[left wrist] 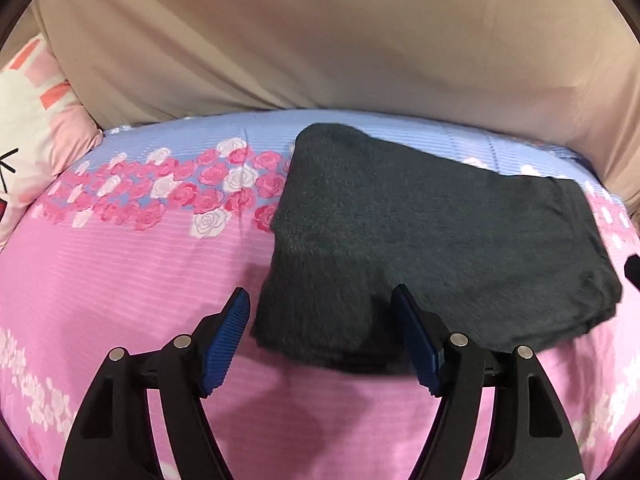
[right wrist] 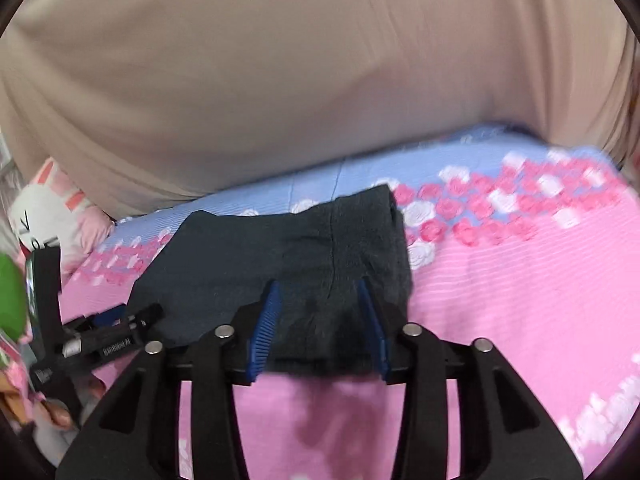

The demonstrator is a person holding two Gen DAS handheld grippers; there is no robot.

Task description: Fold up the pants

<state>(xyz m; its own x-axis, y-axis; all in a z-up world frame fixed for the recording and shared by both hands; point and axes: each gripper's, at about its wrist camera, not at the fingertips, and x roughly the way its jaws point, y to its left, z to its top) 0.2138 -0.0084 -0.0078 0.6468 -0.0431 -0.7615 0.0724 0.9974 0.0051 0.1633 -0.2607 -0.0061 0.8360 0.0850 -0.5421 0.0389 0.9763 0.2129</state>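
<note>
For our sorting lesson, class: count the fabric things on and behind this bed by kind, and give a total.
Dark grey folded pants: 1
Pink and blue rose-print bed sheet: 1
Pink and white rabbit-print pillow: 1
Plain beige cloth backdrop: 1
Total: 4

I see a bed sheet (left wrist: 120,264), pink with a rose band, blue beyond. Beige drape (left wrist: 320,40) behind; a bunny pillow (left wrist: 28,120) left.

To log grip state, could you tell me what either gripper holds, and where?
Nothing: left gripper and right gripper are open over the folded pants.
</note>
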